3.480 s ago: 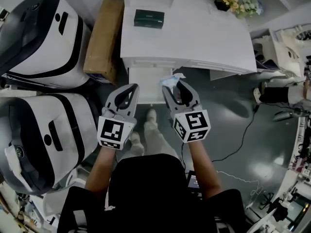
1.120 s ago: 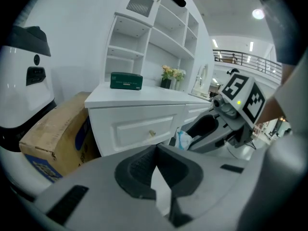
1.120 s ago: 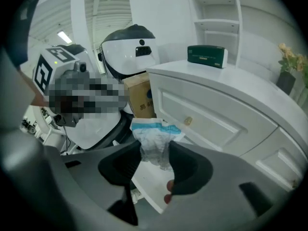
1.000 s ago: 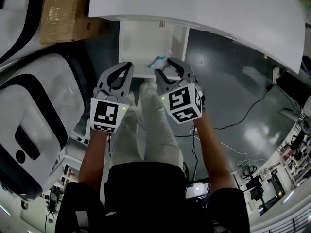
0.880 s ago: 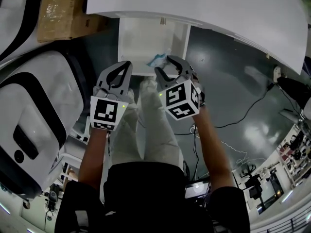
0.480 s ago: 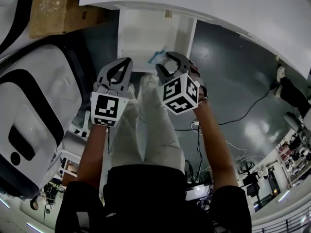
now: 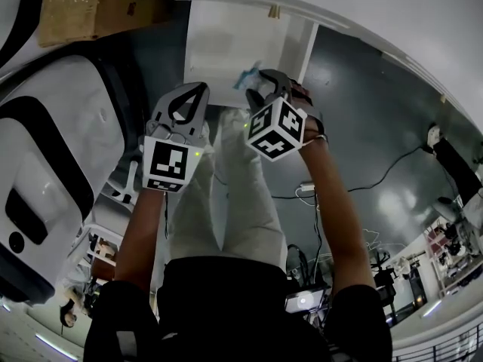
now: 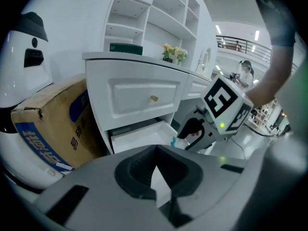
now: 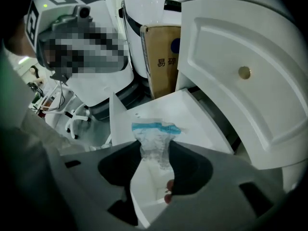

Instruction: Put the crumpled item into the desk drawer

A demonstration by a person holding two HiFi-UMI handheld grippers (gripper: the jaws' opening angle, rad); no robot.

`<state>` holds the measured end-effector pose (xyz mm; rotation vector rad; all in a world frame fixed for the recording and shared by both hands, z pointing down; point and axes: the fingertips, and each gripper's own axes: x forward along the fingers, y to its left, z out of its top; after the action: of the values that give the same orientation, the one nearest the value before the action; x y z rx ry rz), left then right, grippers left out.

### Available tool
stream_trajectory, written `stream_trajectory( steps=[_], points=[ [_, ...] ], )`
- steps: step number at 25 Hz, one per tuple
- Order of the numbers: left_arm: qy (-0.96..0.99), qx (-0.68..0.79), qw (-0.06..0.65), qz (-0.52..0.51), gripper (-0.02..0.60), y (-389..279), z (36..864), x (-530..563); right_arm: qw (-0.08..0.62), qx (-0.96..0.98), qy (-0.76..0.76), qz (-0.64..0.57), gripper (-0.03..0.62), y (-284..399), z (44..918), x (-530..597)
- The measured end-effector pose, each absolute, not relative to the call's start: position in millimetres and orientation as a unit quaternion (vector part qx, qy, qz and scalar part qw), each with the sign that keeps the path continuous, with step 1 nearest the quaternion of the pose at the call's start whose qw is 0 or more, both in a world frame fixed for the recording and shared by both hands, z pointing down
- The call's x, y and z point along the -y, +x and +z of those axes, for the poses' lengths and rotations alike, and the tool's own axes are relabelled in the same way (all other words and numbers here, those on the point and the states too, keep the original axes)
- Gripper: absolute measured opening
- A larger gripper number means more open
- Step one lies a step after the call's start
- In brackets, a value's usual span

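- Head view: the left gripper (image 7: 195,96) and right gripper (image 7: 260,81) are side by side above the person's legs (image 7: 226,202), both pointing at the open drawer (image 7: 219,44) under the white desk (image 7: 362,6).
- Head view: the crumpled wrapper (image 7: 246,77) is at the right gripper's tips, over the drawer's front edge and towards its right-hand side.
- Head view: a cardboard box (image 7: 75,6) stands left of the desk. A white robot shell (image 7: 53,149) with black bands fills the left side.
- Left gripper view: the left gripper (image 8: 156,150) has its fingertips together, with nothing between them.
- Left gripper view: ahead is the drawer (image 8: 139,136), pulled out beneath a closed drawer front with a brass knob (image 8: 154,98).
- Left gripper view: the right gripper (image 8: 192,131) is at the drawer's right front corner, with the blue edge of the wrapper (image 8: 175,141) at its tips.
- Left gripper view: the cardboard box (image 8: 53,124) is beside the desk. A green box (image 8: 126,48) and flowers (image 8: 173,53) are on the desk top.
- Right gripper view: the right gripper (image 9: 154,149) is clamped on the crumpled wrapper (image 9: 156,134), a translucent white piece with a blue band that sticks out past the tips.
- Right gripper view: the wrapper is over the white inside of the drawer (image 9: 192,114). Whether it touches the floor of the drawer cannot be told.
- Right gripper view: the brass knob (image 9: 244,72) is to the upper right and the cardboard box (image 9: 161,57) is behind the drawer.
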<state>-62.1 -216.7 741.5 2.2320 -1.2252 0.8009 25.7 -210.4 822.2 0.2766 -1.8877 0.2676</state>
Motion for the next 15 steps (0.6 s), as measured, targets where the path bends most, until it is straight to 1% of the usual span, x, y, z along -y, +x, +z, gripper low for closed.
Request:
stream_trajectory(
  steps=[5,15],
  points=[
    [0.812,0.447,0.242,0.286,0.006,-58.2,746.9,217.0,0.586,0.797,0.100,0.109,0.179,27.6,841.5,210.3],
    [0.821,0.426,0.219,0.310,0.006,-54.6,762.7,218.4,0.608,0.786,0.073,0.091,0.181,27.1,883.8,213.1]
  ],
)
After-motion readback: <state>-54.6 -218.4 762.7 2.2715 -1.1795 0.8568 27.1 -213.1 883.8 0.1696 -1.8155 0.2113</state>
